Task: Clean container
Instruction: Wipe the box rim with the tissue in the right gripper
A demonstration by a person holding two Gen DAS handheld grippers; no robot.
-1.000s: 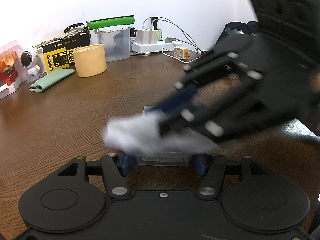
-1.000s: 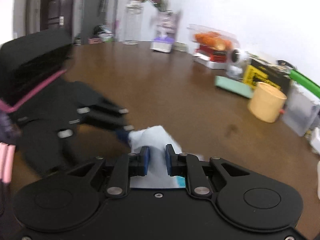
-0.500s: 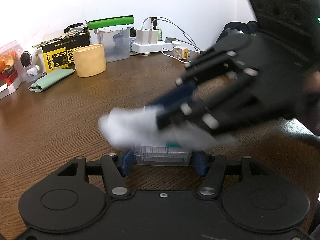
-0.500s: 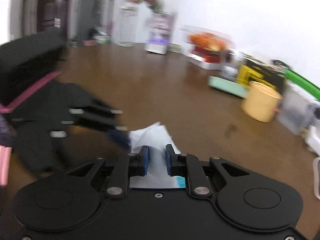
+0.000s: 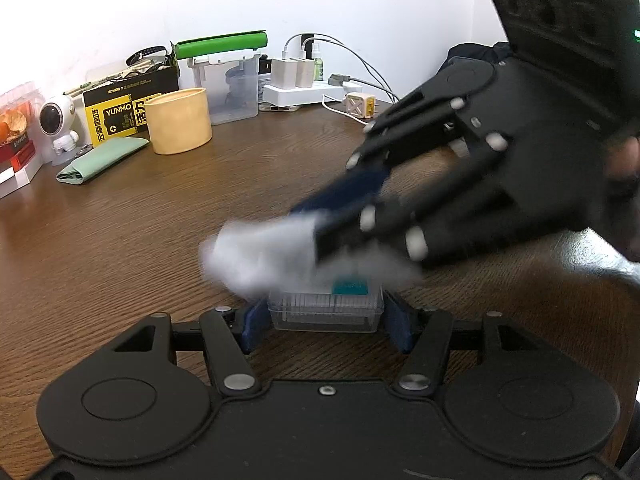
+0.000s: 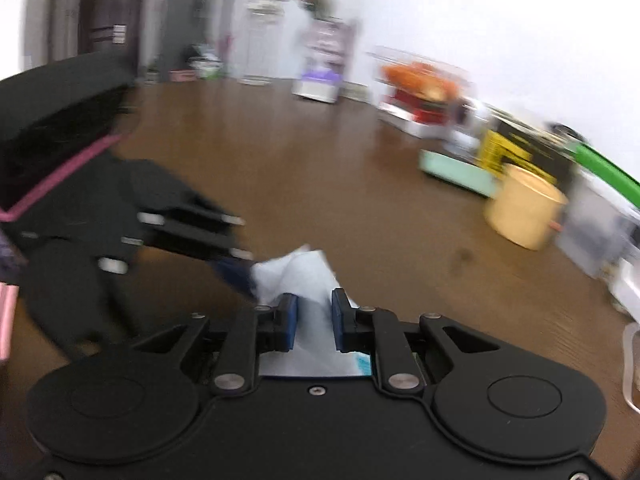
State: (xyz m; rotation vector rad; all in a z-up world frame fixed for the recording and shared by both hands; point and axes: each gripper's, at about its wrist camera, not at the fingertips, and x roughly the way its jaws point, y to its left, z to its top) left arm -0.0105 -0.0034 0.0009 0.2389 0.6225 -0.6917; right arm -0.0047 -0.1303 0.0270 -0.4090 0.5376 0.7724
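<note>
Left gripper [image 5: 326, 320] fingers clamp the clear container [image 5: 325, 307]; right gripper [image 6: 314, 316] pinches blurred tissue [image 5: 260, 254], seemingly covering it.

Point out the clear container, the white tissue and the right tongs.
clear container [image 5: 326, 310], left wrist view, its front wall.
white tissue [image 5: 256, 254], left wrist view, its bunched left end.
right tongs [image 6: 314, 322], right wrist view, midway between the blue fingertips.

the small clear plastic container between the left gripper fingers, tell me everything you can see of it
The small clear plastic container is a low, rectangular box with see-through, finely ribbed walls, seen through the left wrist camera. It sits upright on the brown wooden table, clamped from both sides by the blue pads of the left gripper. A teal patch shows at its top right. A blurred white tissue, pinched in the right gripper, lies across its top, hiding the opening and inside.
</note>
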